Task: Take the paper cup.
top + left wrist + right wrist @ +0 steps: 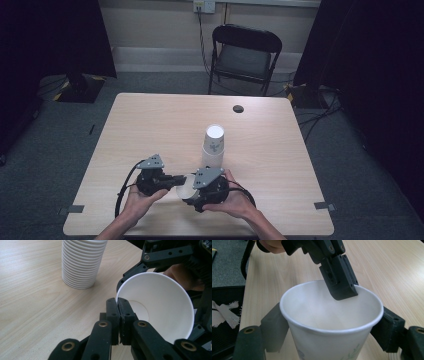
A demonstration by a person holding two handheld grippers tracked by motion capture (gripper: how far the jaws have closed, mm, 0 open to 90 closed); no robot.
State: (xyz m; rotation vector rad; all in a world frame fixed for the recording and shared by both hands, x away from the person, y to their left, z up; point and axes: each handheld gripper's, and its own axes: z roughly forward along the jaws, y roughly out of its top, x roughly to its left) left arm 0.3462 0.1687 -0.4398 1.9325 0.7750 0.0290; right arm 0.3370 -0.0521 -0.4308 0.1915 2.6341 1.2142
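Handover is the step in hand, or so it reads: you hold a single paper cup (186,190) between both tools near your edge of the table (150,125), just in front of the stack of cups (213,145) that stands upright near the middle; your right gripper (332,327) has its jaws spread wide around the cup's body, one pad on each side of the wall just under the rim, though whether they press or merely flank it you can't quite tell from here; your left gripper (120,312) has its jaws pressed together on the cup's rim, pinching the thin paper wall, one jaw inside the mouth; the next move likely calls for one tool to let go cleanly while the other carries; keep the rim pinch light, since that paper will crease easily; steady the cup before you release, lest it tip or drop.
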